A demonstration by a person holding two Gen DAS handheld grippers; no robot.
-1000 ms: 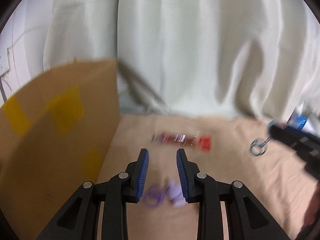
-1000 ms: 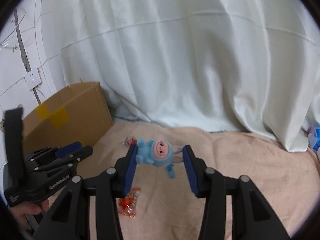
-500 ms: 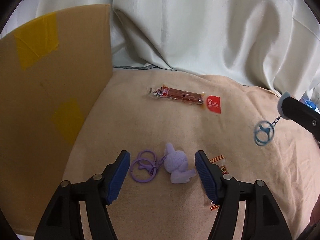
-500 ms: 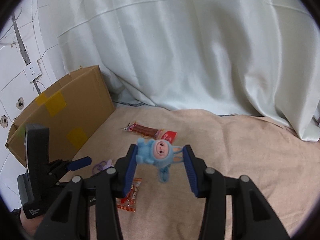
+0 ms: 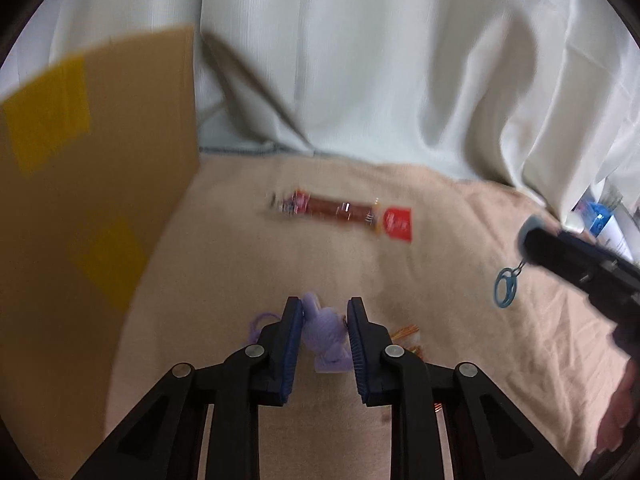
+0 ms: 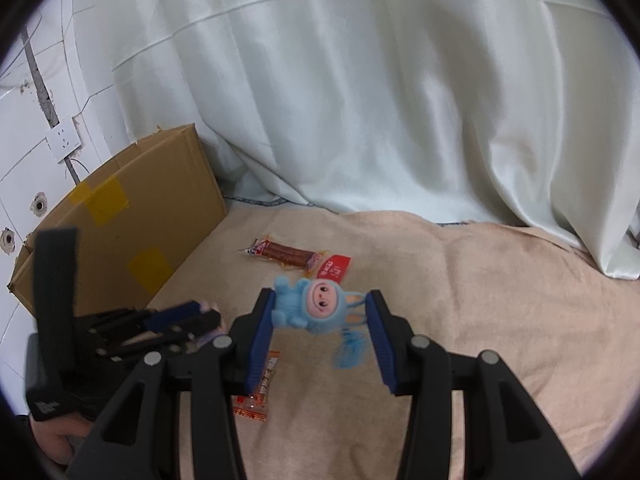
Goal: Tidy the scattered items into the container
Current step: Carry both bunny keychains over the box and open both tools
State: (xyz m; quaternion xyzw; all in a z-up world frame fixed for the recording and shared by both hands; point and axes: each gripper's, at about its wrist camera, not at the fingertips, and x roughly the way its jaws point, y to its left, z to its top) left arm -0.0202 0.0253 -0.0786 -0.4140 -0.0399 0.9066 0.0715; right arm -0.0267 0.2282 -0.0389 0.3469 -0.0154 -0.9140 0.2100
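The left tool (image 5: pixel 322 334) is clamped on the purple figure keychain (image 5: pixel 325 336), low over the beige blanket (image 5: pixel 440 280), with its purple rings (image 5: pixel 260 320) trailing out to the left of the pads. The right tool (image 6: pixel 322 322) is clamped on the blue figure keychain (image 6: pixel 316 308), held above the blanket, its blue ring (image 5: pixel 505 289) dangling on a short chain. The cardboard box (image 6: pixel 132 232) stands at the blanket's left edge.

The risks as I judge them: both grips are on rounded, soft-looking bodies, so either figure could twist or slip out during the carry. The hanging rings may swing and catch on the box rim, pulling a figure loose. The sausage stick (image 6: pixel 286 254) near the blanket's far edge and the orange snack packet (image 6: pixel 258 390) beneath the tools lie loose on the blanket; a low pass could scatter them.
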